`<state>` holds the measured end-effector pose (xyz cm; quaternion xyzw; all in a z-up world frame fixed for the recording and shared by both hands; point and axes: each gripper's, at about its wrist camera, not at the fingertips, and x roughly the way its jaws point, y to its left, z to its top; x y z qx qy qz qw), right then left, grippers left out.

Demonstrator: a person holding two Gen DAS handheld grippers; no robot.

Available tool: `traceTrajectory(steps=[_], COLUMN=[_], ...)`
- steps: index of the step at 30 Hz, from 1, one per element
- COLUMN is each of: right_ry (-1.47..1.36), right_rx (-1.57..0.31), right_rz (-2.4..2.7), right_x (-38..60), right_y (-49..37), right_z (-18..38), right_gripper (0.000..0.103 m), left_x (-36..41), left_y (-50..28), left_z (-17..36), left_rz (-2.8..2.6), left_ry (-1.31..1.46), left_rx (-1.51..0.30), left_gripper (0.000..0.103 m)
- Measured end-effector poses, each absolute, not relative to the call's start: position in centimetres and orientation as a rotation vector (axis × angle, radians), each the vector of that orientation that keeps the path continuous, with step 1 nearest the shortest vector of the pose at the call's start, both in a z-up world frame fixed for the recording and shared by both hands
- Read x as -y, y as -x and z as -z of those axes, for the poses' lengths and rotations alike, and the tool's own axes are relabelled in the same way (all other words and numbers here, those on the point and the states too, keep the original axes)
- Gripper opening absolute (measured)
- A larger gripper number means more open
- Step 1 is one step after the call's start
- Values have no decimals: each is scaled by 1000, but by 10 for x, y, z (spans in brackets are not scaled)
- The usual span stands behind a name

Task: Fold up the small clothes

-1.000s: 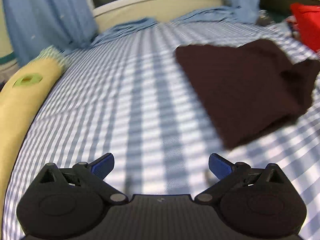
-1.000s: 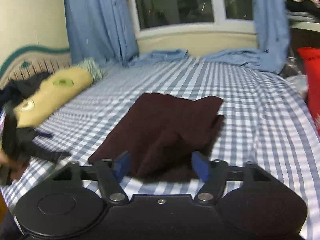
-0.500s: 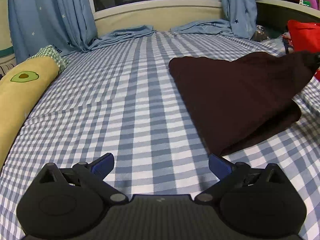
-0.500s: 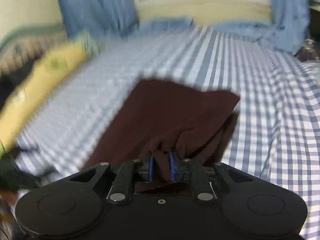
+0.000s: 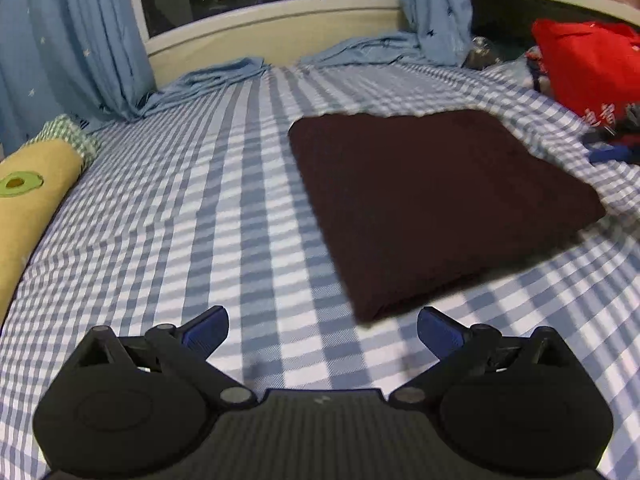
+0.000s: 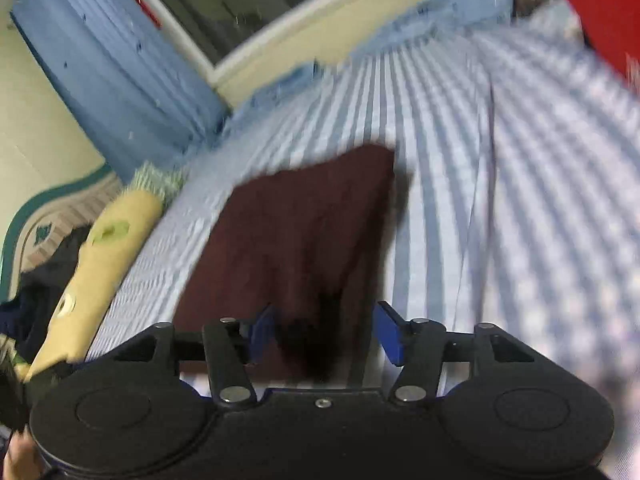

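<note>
The dark maroon garment (image 5: 436, 204) lies flat on the blue-and-white checked bed (image 5: 208, 216), folded into a neat, nearly square packet, which suggests this fold is finished. The right gripper (image 6: 326, 332) hangs just over the packet's near edge; its jaws have just been opening and stand well apart, the cloth lying under and between them with neither pad pressing on it, so it looks like a release after laying the flap down. The left gripper (image 5: 322, 330) waits spread wide and empty over bare sheet, just short of the packet's near corner, probably kept clear of the fold. A yellow bolster (image 5: 28, 200) with an avocado patch lies along the bed's left side. The red bag (image 5: 588, 64) at the far right carries white characters, too blurred and cut off to read.
</note>
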<state>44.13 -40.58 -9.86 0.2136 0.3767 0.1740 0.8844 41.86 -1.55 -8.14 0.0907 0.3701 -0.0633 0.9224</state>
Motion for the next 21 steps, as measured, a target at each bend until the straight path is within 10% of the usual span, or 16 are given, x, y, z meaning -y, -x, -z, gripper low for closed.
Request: traceTrajectory(steps=[13,17,21], right_ry=[-523,-659,-640], right_rx=[-911,-912,-708], right_rz=[-179,-211,-357], right_x=[411,410,407], right_y=[-596,-624,-630], right_z=[129,147,124], right_gripper=[67,15,9], left_x=[22,15,6], left_y=[-408,-409,-414], left_z=[55,58,57], left_rz=[188,151,142], left_ry=[-210,-277,-234], left_rx=[-696,-693,-693], left_gripper=[102,102,102])
